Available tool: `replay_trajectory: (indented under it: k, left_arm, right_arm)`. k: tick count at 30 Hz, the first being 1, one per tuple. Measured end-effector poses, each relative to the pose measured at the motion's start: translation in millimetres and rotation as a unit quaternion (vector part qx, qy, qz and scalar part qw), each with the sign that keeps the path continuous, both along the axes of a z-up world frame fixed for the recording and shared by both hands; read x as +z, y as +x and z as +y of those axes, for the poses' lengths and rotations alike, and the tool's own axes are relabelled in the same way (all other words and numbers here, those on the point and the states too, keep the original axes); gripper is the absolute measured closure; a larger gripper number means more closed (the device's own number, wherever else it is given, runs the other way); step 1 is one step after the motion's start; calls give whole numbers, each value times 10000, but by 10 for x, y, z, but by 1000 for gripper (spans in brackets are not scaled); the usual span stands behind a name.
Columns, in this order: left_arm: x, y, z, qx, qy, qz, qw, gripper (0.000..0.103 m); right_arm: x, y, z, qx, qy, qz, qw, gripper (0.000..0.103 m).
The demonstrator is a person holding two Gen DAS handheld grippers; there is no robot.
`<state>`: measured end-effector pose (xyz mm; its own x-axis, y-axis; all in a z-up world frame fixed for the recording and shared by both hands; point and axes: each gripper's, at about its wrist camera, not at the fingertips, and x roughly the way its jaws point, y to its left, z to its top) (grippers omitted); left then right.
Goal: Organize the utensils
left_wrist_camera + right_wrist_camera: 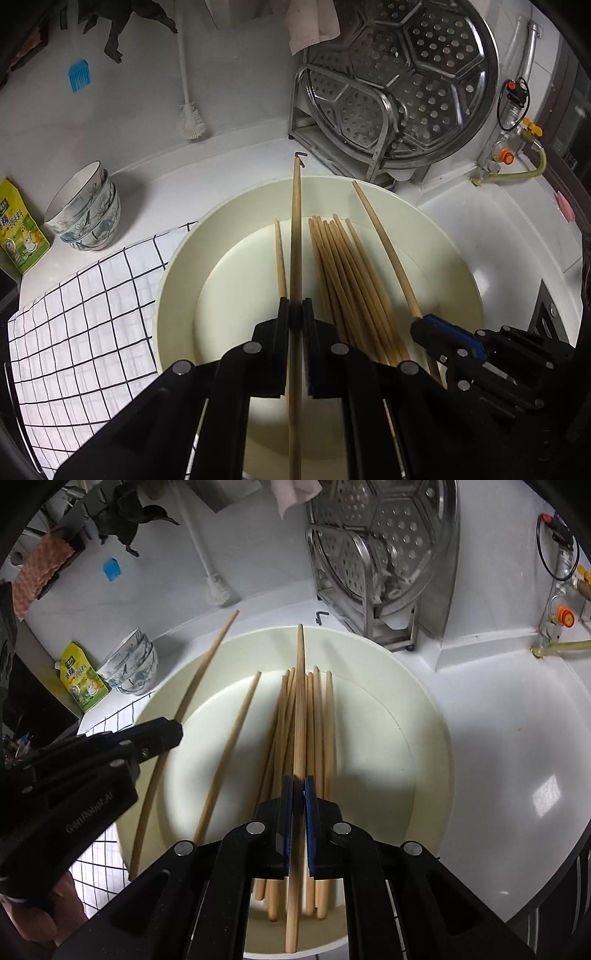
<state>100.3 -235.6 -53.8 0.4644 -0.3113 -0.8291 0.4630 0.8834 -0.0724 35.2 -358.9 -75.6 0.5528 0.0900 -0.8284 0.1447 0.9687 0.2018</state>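
A cream round basin (177, 266) (424, 716) on the white counter holds several wooden chopsticks in a bundle (343, 273) (317, 716) and one loose chopstick (280, 258) (232, 746). My left gripper (295, 314) (173, 734) is shut on one chopstick (295, 229) (199, 679), held above the basin's left side. My right gripper (298, 794) (421, 325) is shut on another chopstick (300, 701) (384, 243), held above the bundle.
A checked cloth (81, 317) (110, 731) lies left of the basin. Stacked patterned bowls (86, 210) (133, 664) and a green packet (18, 229) (83, 679) stand at the left. A steel rack with a perforated steamer tray (399, 85) (384, 554) stands behind. A white brush (190, 118) leans on the wall.
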Motion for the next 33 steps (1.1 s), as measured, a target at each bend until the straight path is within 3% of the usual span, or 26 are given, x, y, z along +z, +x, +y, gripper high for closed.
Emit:
replay_trajectory:
  k: [3,5,7,8,10,17,22,33]
  left_arm:
    - [2,9,29,130,65,23,9999,91]
    - [29,-4,57,196,65,3,9998,75]
    - [81,-33,99,303,63,-115,9995,36]
    - [120,-49,124,361,26,-218,9991,30]
    - [180,-81,163,404,-14,-303,9987,28]
    - [269,-163,248,477,0,-273,9985,27]
    - [326,-230,323,548,-27,-291,9981,18]
    - [458,-362,428,669,-18,-406,9969,7]
  right_arm:
    - [21,16,-13,16,34,-69,10000,94]
    - [68,-1,-18,11,-22,-149,9999,87]
    - [90,-16,-24,5,-48,-167,9998,80]
    - [102,-28,-30,2,-39,-180,9998,78]
    - [130,-61,-34,-6,-49,-212,9998,68]
    - [229,-165,-1,-22,-103,-286,9995,55]
    - [322,-236,26,-43,-183,-336,9993,43]
    - [480,-435,66,-138,-290,-430,9986,36]
